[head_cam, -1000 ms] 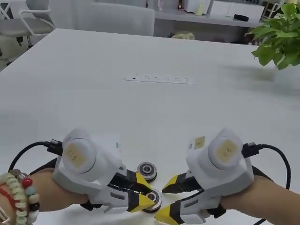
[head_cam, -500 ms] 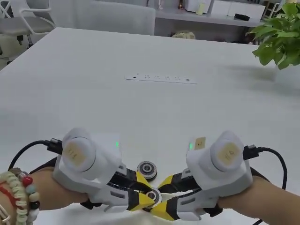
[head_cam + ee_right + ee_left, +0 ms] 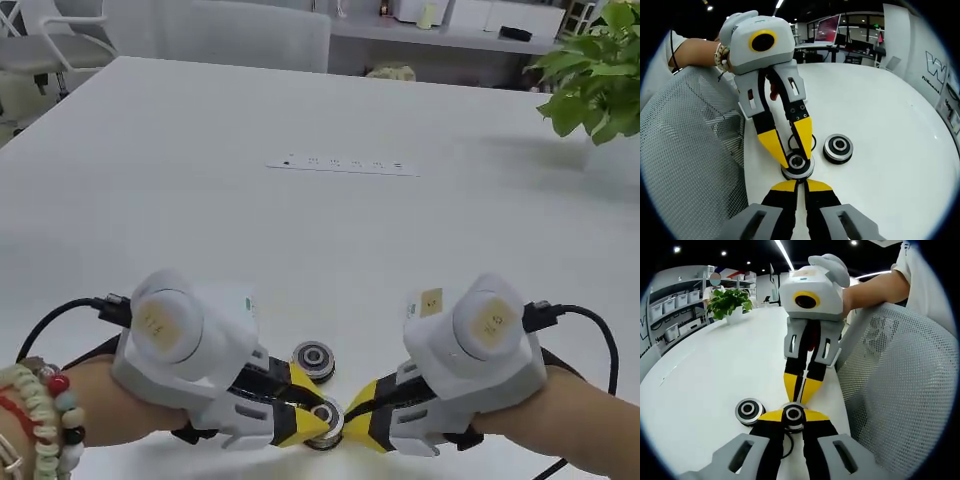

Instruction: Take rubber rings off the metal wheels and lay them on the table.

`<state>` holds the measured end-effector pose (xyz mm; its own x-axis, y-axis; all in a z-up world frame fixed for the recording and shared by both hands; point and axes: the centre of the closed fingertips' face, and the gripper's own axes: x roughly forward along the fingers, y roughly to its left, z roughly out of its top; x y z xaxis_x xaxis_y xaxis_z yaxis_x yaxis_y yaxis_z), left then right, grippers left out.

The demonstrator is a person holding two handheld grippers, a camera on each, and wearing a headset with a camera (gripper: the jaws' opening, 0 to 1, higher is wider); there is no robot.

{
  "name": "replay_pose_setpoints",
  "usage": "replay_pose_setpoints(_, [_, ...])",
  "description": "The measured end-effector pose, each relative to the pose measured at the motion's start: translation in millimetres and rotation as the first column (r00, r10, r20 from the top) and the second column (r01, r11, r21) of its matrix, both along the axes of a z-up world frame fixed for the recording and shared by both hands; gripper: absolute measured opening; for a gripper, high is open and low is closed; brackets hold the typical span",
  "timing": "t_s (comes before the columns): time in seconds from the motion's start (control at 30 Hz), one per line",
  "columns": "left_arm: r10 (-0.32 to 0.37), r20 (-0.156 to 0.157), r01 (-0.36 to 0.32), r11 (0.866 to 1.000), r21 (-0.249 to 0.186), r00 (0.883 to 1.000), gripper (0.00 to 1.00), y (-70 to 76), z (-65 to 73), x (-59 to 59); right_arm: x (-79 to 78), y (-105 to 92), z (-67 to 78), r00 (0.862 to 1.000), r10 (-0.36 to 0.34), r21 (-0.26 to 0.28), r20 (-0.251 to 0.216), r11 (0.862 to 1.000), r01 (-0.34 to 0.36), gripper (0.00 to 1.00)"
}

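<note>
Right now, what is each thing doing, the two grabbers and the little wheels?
left gripper: shut on the near wheel.
right gripper: shut, tips at that wheel's rim.
near wheel: clamped, lying flat on the table.
other wheel: free, lying flat, black ring on it.
loose rubber ring: off, flat on the table.

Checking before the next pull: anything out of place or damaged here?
Nothing looks damaged. A thin black rubber ring seems to lie loose on the table under the left gripper, beside the wheel its fingers flank.
</note>
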<state>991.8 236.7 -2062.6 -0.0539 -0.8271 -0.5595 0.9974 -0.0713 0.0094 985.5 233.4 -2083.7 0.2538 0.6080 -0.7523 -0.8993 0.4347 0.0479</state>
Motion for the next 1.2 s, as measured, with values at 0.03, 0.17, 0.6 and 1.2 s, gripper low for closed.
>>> replay_pose_setpoints(0.03, [0.001,0.0,-0.001,1.0,0.0,1.0,0.08,0.0,0.0,0.0,-0.1,0.0,0.1,1.0,-0.001,0.0,0.0,1.0,0.001,0.02])
replay_pose_setpoints(0.17, [0.003,-0.003,-0.003,1.0,-0.003,1.0,0.08,0.0,0.0,0.3,0.7,-1.8,-0.3,0.999,-0.044,0.0,-0.029,0.999,0.044,0.0])
replay_pose_setpoints(0.6, [0.023,-0.014,-0.023,1.0,-0.005,1.0,0.08,0.3,0.4,1.9,9.6,-10.7,-1.9,0.888,-0.372,0.057,-0.27,0.915,0.4,0.0])
replay_pose_setpoints(1.2, [0.014,-0.005,-0.014,1.0,-0.009,1.0,0.08,-0.3,0.5,2.2,13.6,-7.6,12.9,0.82,-0.41,0.159,-0.399,0.85,0.502,0.0])
